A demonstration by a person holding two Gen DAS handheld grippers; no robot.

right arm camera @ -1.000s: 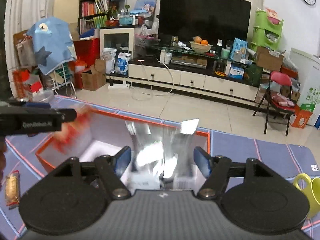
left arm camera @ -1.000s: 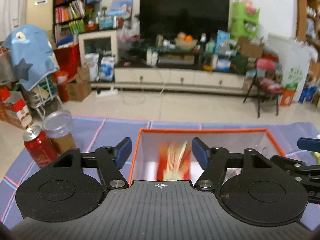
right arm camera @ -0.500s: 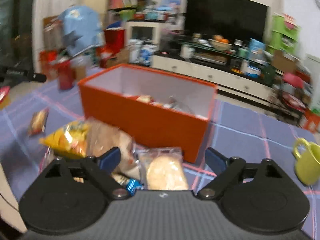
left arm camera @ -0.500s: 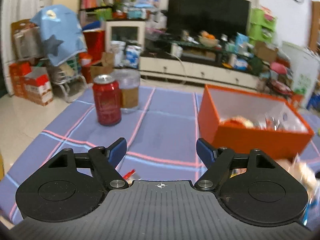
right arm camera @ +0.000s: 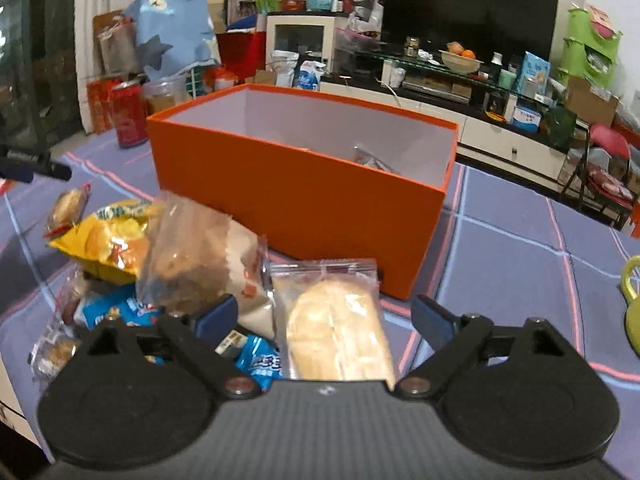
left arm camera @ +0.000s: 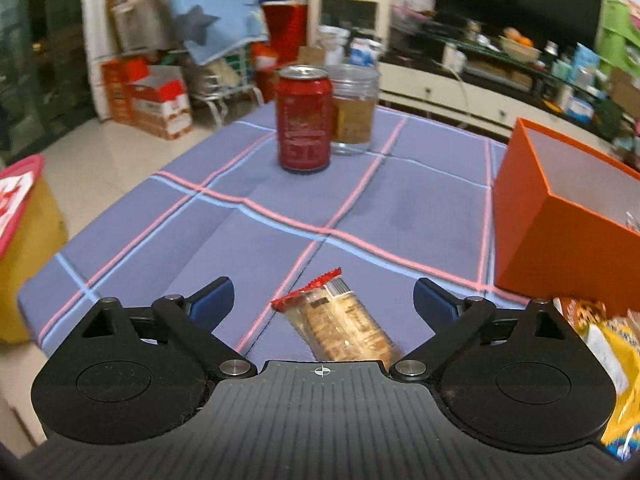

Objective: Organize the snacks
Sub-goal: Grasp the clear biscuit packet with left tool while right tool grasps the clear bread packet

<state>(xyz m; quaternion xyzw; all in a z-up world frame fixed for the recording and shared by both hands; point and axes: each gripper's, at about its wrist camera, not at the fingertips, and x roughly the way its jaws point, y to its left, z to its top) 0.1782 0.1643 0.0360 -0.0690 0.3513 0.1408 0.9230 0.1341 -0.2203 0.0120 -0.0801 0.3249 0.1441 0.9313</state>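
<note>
Right now the orange box (right arm camera: 300,196) stands open on a blue tablecloth (left arm camera: 400,208) crossed by pink and pale-blue lines, with a wrapper or two showing above its far inner wall. In the right wrist view a heap of snacks lies against the box's near side: a clear-wrapped bread roll (right arm camera: 336,328) at 6 o'clock from the box, a large clear bag of brown snacks (right arm camera: 196,256) at about 7 o'clock, and a yellow chip bag (right arm camera: 108,240) and a blue packet (right arm camera: 120,310) toward 8 o'clock. The right gripper (right arm camera: 324,316) hovers over the roll, its jaws spread wide either side of it and touching nothing.

In the left wrist view the left gripper (left arm camera: 323,300) is opening, with a red-edged biscuit pack (left arm camera: 340,320) lying on the cloth between its fingers, untouched. At 12 o'clock from that pack stand a red can (left arm camera: 305,118) and, just behind it, a clear jar (left arm camera: 356,108). A green mug (right arm camera: 632,300) sits at 3 o'clock from the box.

Beyond the table lie a pale tiled floor, a dark television (right arm camera: 468,12) on a low white cabinet, bookshelves, cardboard cartons and a red folding chair (right arm camera: 608,168).
</note>
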